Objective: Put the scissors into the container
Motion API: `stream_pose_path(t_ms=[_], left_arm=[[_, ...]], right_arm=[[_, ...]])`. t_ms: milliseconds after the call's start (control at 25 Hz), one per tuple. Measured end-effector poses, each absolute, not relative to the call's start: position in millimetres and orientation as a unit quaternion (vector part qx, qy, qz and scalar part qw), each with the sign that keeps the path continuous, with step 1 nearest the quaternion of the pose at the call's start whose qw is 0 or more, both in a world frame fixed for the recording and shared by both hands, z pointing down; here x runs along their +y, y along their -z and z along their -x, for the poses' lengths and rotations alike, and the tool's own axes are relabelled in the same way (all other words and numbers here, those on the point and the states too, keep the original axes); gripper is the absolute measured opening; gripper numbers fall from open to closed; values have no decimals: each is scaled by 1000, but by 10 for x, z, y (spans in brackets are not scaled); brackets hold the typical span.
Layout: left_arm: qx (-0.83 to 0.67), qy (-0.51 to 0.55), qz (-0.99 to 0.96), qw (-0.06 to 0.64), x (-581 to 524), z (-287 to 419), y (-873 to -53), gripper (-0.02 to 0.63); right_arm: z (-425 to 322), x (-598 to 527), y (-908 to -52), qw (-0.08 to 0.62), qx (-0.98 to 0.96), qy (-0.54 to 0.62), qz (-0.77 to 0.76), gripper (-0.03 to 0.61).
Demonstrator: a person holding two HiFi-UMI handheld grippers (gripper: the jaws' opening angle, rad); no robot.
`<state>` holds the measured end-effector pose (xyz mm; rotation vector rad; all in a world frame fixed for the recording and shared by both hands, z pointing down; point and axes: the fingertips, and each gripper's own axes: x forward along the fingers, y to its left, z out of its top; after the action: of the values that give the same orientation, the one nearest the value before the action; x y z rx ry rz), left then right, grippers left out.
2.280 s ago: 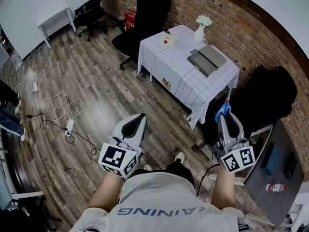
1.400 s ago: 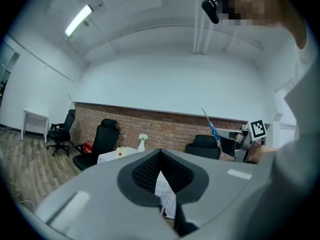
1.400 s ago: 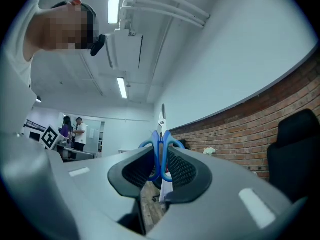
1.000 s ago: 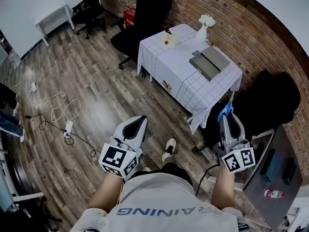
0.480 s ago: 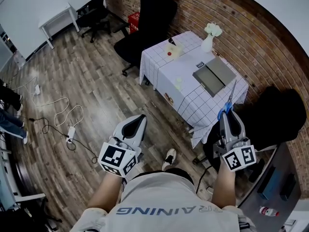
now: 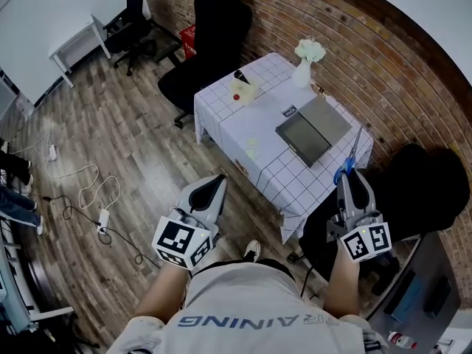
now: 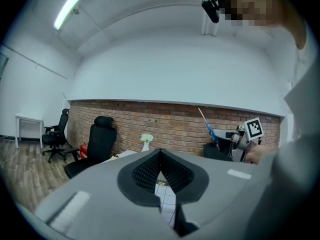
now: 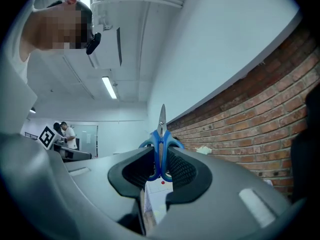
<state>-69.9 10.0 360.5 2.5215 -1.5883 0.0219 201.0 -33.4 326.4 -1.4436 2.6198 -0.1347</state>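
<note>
Head view: right tongs (image 6: 348, 180) clamp the blue scissors (image 6: 342, 171) by the handles, left tongs (image 6: 215, 181) closed on nothing. I'd grip firm, blades away, and approach the surface (image 6: 273, 161) mid-frame.

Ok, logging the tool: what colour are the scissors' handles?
Blue; scissors show best in the right gripper view.

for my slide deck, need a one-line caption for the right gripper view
Right gripper clamps blue-handled steel scissors, blades protruding beyond its jaws, red brick wall behind.
</note>
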Motion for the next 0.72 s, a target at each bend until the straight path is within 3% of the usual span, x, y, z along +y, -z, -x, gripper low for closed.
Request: stream_pose_path(t_ms=[720], left_arm=[[-464,-27,-881,88,-1399,21,-3776,0]], right_arm=[[-2786,-1408,-3552,70,828,59,554,103]])
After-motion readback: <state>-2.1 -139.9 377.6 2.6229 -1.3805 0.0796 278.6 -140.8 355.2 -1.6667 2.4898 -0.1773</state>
